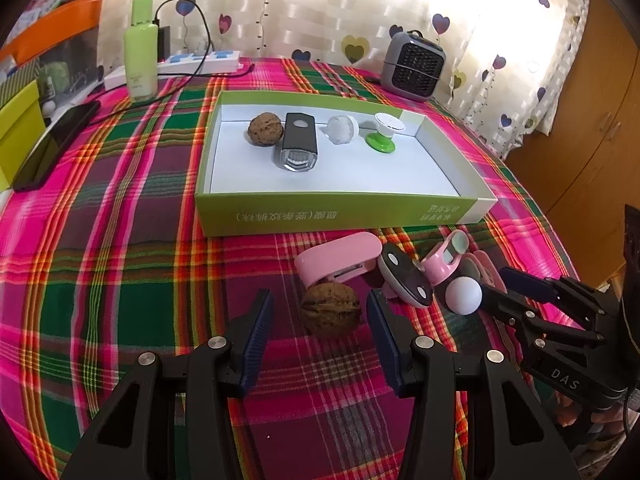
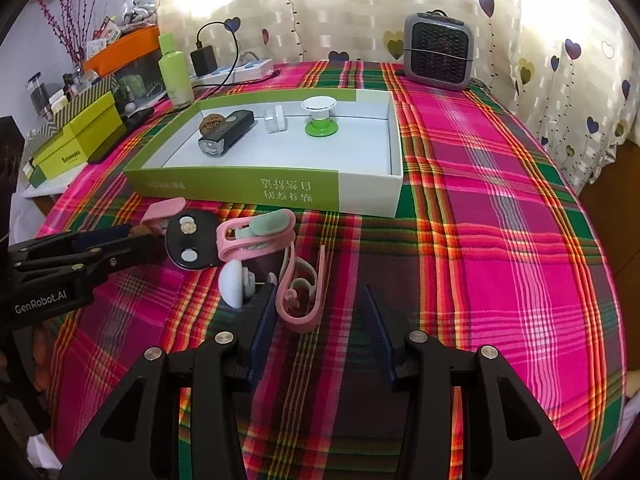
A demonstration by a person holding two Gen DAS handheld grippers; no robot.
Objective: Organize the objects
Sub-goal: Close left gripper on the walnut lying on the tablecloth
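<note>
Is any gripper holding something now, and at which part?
Nothing is held. The left gripper stands open around the walnut; the right gripper is open over the pink clip.

Background stuff was a grey heater point(image 2: 438, 55), green bottle point(image 1: 141, 54), power strip point(image 1: 202, 62), heart curtain point(image 2: 360, 12), plaid tablecloth point(image 2: 500, 200).

Right wrist view: tray walnut point(image 2: 211, 123) half hidden behind the black lamp point(image 2: 226, 132); loose walnut point(image 2: 139, 231) nearly all covered by the left gripper point(image 2: 120, 240); white ball point(image 2: 235, 282) partly masked by a right gripper finger point(image 2: 264, 332). Left wrist view: print on the tray wall point(image 1: 336, 216) inverted, not legible; phone point(image 1: 52, 144) cut by the yellow box point(image 1: 20, 128).
</note>
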